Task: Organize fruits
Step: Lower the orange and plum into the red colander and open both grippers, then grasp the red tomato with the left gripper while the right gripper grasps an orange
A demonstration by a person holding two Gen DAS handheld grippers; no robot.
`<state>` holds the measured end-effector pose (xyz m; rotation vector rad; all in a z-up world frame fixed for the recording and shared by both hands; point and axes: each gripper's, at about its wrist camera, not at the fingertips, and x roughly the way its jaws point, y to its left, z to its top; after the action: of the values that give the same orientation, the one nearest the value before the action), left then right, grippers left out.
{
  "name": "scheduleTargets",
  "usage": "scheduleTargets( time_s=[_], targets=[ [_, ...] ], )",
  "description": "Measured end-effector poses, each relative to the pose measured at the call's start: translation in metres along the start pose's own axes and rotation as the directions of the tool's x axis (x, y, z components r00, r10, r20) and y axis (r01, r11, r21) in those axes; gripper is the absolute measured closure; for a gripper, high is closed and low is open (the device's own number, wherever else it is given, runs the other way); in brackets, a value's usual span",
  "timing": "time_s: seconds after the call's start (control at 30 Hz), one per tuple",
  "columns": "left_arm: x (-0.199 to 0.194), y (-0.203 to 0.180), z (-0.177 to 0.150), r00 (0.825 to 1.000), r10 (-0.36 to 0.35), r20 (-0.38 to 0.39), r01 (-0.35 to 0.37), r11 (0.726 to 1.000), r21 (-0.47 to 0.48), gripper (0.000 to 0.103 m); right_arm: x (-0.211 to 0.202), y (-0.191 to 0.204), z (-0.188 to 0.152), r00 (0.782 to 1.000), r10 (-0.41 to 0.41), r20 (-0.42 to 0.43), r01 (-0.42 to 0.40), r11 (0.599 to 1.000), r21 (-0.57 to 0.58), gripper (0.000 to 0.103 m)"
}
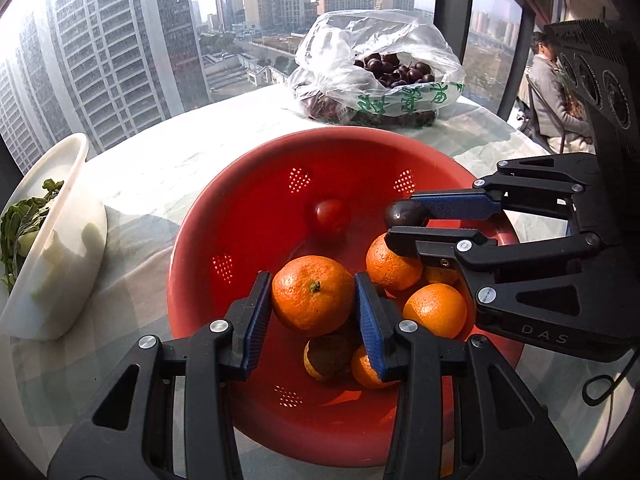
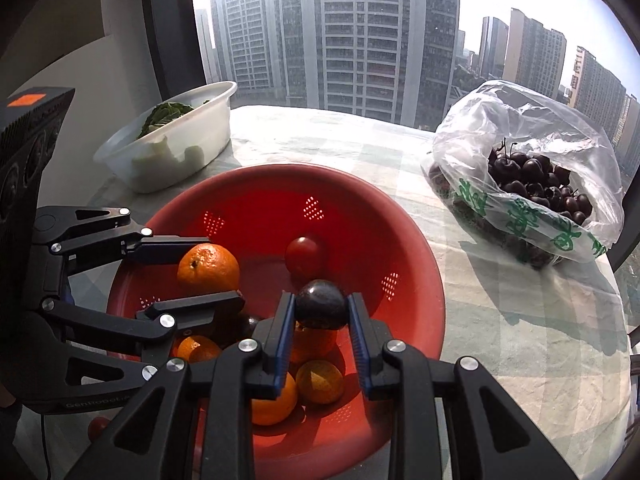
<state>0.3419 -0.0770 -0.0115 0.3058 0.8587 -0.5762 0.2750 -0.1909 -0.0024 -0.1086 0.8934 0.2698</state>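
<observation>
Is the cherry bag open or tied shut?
Open. The plastic bag's mouth gapes toward both cameras, showing dark cherries inside; no knot visible.

Colander (image 1: 224, 216) mid-table, tub (image 1: 60, 280) left, cherry bag (image 1: 380, 80) behind, perhaps touching.

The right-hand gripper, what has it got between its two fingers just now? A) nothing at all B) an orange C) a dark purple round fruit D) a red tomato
C: in the right wrist view the right gripper is shut on the dark purple fruit, held above the red colander; the orange is in the left gripper.
</observation>
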Motion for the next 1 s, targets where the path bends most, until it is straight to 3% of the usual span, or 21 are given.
scheduleTargets(
  time_s=[0.03, 0.07, 0.13, 0.37, 0.43, 0.6, 0.67, 0.77, 1.0],
  targets=[
    [0.0, -0.001, -0.001, 1.0, 0.004, -0.001, -0.004, 1.0, 0.001, 0.061, 0.0, 0.0, 0.001, 1.0, -0.002, 0.001, 0.002, 1.0, 0.0, 0.075],
    [-0.001, -0.001, -0.002, 1.0, 0.01, 0.001, -0.01, 1.0, 0.001, 0.048, 0.001, 0.0, 0.001, 1.0, -0.002, 0.001, 0.002, 1.0, 0.002, 0.075],
    [-0.004, -0.002, -0.003, 1.0, 0.021, 0.013, -0.021, 1.0, 0.007, 0.039, 0.001, 0.0, 0.002, 1.0, -0.007, 0.0, 0.007, 1.0, -0.001, 0.074],
    [-0.015, -0.003, -0.007, 0.999, 0.021, 0.024, -0.022, 1.0, 0.005, 0.036, -0.002, 0.0, 0.001, 1.0, -0.016, 0.01, 0.016, 1.0, -0.012, 0.059],
    [-0.021, -0.002, -0.009, 0.999, 0.02, 0.039, -0.019, 1.0, -0.002, 0.029, -0.004, 0.0, -0.001, 1.0, -0.009, 0.008, 0.009, 1.0, -0.012, 0.058],
    [-0.045, -0.006, -0.016, 0.997, 0.017, 0.072, -0.016, 1.0, -0.009, 0.028, -0.025, 0.003, -0.009, 0.999, -0.026, 0.042, 0.027, 0.999, -0.02, 0.051],
    [-0.058, -0.008, -0.022, 0.996, 0.012, 0.09, -0.011, 1.0, -0.013, 0.019, -0.041, 0.002, -0.016, 0.998, -0.015, 0.064, 0.015, 1.0, -0.006, 0.05],
    [-0.078, -0.012, -0.037, 0.993, 0.004, 0.115, 0.0, 1.0, -0.03, 0.011, -0.07, 0.001, -0.032, 0.995, 0.01, 0.104, -0.013, 0.999, 0.029, 0.04],
    [-0.121, -0.022, -0.093, 0.991, 0.002, 0.137, 0.006, 0.998, -0.061, 0.005, -0.126, 0.02, -0.091, 0.988, 0.073, 0.134, -0.084, 0.993, 0.078, 0.033]
  ],
)
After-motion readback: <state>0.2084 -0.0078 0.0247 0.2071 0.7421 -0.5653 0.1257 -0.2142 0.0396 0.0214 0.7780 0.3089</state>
